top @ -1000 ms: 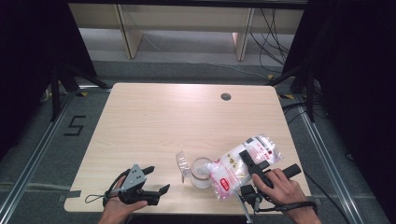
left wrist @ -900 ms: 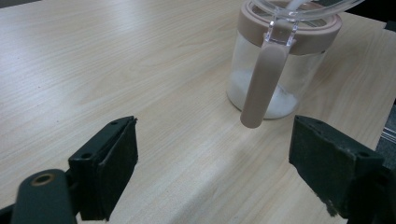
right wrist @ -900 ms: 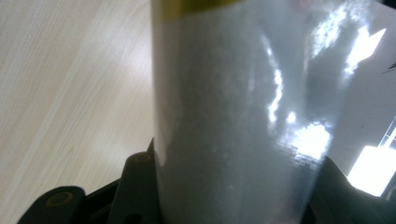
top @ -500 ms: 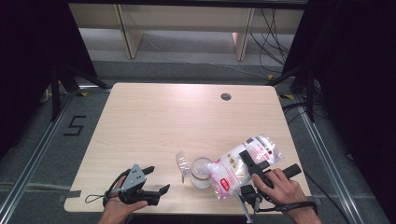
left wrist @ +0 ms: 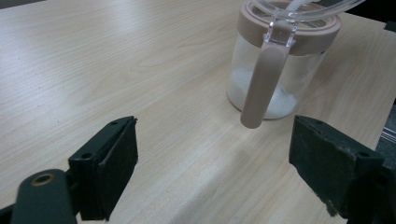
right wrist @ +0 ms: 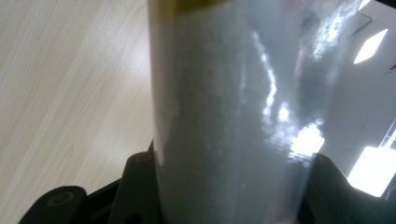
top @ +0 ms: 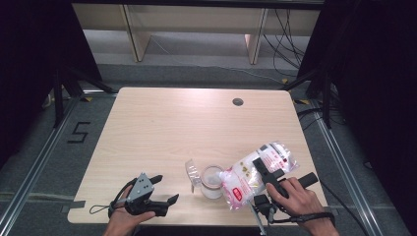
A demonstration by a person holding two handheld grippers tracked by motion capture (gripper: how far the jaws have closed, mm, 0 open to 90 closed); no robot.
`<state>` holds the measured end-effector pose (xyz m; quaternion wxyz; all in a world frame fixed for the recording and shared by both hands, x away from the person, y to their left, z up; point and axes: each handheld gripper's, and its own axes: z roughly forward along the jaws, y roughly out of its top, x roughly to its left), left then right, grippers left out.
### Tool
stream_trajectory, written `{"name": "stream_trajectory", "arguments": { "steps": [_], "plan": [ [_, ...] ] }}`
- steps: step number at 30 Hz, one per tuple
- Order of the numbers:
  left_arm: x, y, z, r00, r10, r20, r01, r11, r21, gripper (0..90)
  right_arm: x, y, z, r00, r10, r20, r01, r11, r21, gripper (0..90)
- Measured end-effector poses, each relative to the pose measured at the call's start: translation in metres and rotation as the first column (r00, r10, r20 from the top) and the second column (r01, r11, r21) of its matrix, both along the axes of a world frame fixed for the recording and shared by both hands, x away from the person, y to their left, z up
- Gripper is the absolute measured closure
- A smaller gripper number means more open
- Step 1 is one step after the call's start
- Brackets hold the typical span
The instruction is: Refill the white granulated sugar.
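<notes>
A: Right gripper (top: 261,173)?
B: Jaws part closed, clamped on the bag (top: 255,172) of white grains at the table's (top: 196,123) near right; bag tilted, long axis running down-left, mouth over the jar (top: 212,182).

A: Left gripper (top: 162,189)?
B: Jaws wide, holding nothing, well left of the jar.

A: Jar?
B: Upright, lid (top: 191,172) flipped open, beige handle (left wrist: 261,88) facing the left gripper; grains in its bottom.

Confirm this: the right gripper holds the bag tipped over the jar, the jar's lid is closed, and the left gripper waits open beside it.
Not quite: the lid is flipped open, as the high view shows. The rest holds: the right gripper holds the bag tipped over the jar, and the left gripper waits open beside it.
</notes>
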<state>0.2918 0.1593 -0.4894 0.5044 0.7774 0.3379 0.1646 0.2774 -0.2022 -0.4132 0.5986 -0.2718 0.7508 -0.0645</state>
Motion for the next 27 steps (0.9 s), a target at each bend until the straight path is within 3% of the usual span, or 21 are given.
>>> {"name": "stream_trajectory", "arguments": {
  "steps": [9,10,13,14,16,21,23,25,27],
  "plan": [
    [0.0003,0.0002,0.0000,1.0000,-0.002,0.004,0.002,1.0000,0.004,15.2,0.0003,0.0004,-0.0001,1.0000,-0.003,-0.003,0.003,1.000,-0.014,60.2],
    [0.0002,0.0000,-0.0001,1.0000,-0.001,0.001,0.001,1.0000,0.003,15.2,-0.0019,-0.0009,-0.0027,0.9994,-0.033,-0.005,0.034,0.999,0.014,60.2],
    [-0.0001,-0.0001,0.0001,1.0000,-0.003,0.003,0.003,1.0000,0.005,15.3,-0.0014,0.0002,-0.0034,0.9996,-0.028,-0.009,0.028,1.000,0.007,60.2],
    [0.0000,-0.0001,0.0001,1.0000,-0.004,0.004,0.004,1.0000,0.006,15.3,-0.0001,0.0022,-0.0031,0.9999,-0.004,-0.012,0.004,1.000,-0.015,60.3],
    [0.0001,0.0000,0.0000,1.0000,-0.002,0.002,0.002,1.0000,0.005,15.2,-0.0014,0.0014,-0.0045,0.9995,-0.027,-0.015,0.027,1.000,-0.004,60.3],
    [0.0004,0.0002,-0.0003,1.0000,0.000,0.003,0.000,1.0000,0.004,15.3,0.0002,0.0017,-0.0028,0.9999,-0.009,-0.015,0.009,1.000,-0.015,60.4],
    [0.0001,0.0002,-0.0002,1.0000,0.005,0.001,-0.005,0.9999,0.010,15.3,-0.0015,0.0001,-0.0028,0.9992,-0.034,-0.020,0.035,0.999,0.004,60.5],
    [0.0001,0.0000,-0.0003,1.0000,0.005,0.000,-0.005,0.9999,0.011,15.3,-0.0003,0.0012,-0.0005,0.9998,-0.011,-0.017,0.011,1.000,-0.021,60.6],
    [0.0000,0.0001,-0.0001,1.0000,0.004,0.000,-0.004,0.9999,0.011,15.3,-0.0015,-0.0003,-0.0013,0.9992,-0.035,-0.021,0.035,0.999,0.008,60.6]
  ]
}}
